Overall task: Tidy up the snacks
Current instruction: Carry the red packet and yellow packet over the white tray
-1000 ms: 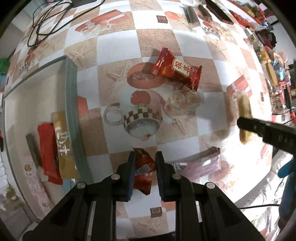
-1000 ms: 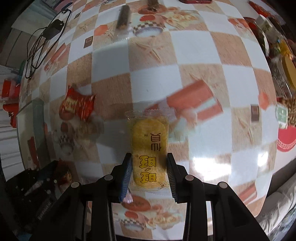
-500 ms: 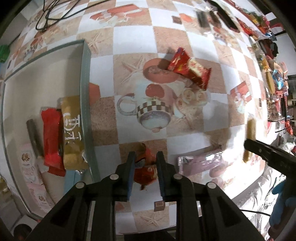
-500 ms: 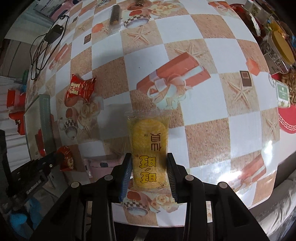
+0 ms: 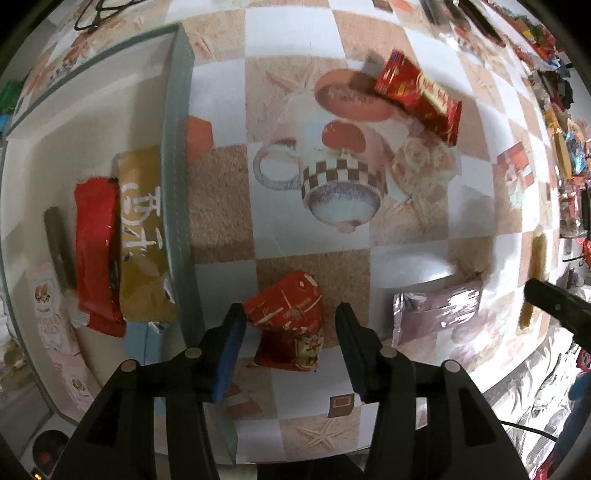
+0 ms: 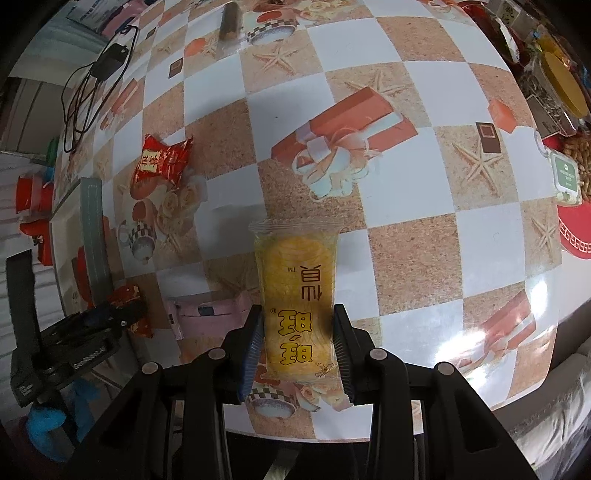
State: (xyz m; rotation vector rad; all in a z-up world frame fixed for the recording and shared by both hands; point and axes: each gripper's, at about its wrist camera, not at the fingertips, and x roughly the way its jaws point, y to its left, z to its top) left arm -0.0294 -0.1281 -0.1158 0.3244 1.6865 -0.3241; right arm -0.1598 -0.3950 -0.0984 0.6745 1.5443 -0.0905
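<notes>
My left gripper [image 5: 290, 341] is open, its jaws standing either side of a small red snack pack [image 5: 290, 326] that lies on the table beside the tray [image 5: 177, 184]. The tray holds a red pack [image 5: 96, 251], a gold pack [image 5: 142, 236] and others. My right gripper [image 6: 299, 347] is shut on a yellow cracker pack [image 6: 298, 295], held above the table. A red snack pack [image 5: 419, 94] lies further out; it also shows in the right wrist view [image 6: 160, 162]. A pink pack [image 5: 436, 308] lies to the right.
The patterned tablecloth [image 6: 406, 92] covers the table. Cables and a charger [image 6: 107, 66] lie at the far left. Jars and snack containers [image 6: 561, 81] crowd the right edge. A dark stick snack [image 6: 229, 18] lies far back. The table's front edge is near.
My left gripper has opened and let go of the small red pack, which now lies on the table. My right gripper has lifted and drawn back with the yellow pack.
</notes>
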